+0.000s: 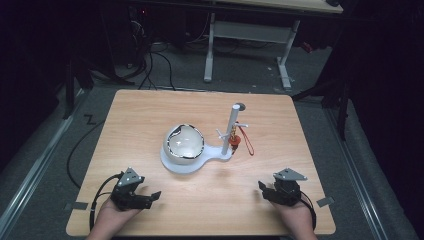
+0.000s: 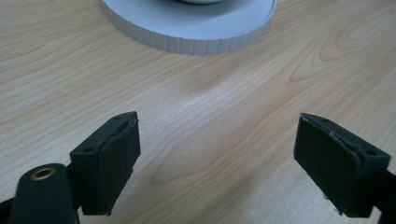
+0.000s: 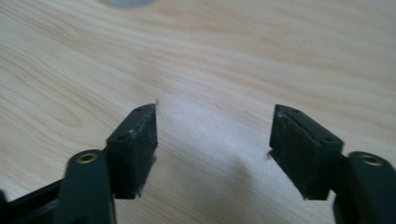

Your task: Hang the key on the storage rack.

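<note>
Left tool sits at the lower left of the high view, jaws spread wide apart with only bare tabletop between them. Right tool at the lower right is gaping too, nothing gripped. Up toward the middle of the frame, well apart from both, is the white stand carrying a glassy ball, with a red charm hanging off its post.
</note>
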A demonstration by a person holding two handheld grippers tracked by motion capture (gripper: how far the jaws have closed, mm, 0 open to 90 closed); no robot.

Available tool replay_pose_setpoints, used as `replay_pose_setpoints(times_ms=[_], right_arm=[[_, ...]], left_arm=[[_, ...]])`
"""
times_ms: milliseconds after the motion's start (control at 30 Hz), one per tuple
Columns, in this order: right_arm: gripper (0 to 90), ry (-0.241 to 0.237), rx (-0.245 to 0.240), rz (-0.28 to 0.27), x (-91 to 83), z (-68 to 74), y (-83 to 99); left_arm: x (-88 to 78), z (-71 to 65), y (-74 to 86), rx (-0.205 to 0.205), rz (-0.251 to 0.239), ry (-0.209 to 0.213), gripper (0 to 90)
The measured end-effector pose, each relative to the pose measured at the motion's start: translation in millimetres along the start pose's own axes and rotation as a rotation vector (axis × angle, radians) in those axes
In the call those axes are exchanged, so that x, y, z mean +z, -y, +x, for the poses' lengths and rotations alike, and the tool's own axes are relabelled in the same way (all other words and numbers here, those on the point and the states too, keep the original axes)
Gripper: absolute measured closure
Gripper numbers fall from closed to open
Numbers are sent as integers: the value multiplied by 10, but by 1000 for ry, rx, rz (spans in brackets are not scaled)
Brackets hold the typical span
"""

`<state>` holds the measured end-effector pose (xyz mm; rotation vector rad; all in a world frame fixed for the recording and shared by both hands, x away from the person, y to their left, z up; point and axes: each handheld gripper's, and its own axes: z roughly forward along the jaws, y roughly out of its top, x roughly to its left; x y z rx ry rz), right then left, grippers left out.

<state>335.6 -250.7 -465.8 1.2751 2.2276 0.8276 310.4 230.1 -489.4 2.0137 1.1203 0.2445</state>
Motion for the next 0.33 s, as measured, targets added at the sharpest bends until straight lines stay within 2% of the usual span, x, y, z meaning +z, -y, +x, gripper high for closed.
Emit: replay_pose_setpoints(times_ms=[133,200,333], right_arm=[[272,-16,-51,16,58,81,38],[257,-5,-77,21,79,80,60],[238,-3,-81,27,62,42,149]], left_arm=[[-14,5,-11,-14,-26,-7,153],[-15,4,-16,-15,-30,-9,153],[-11,4,-82,-17,-52,-7,153]])
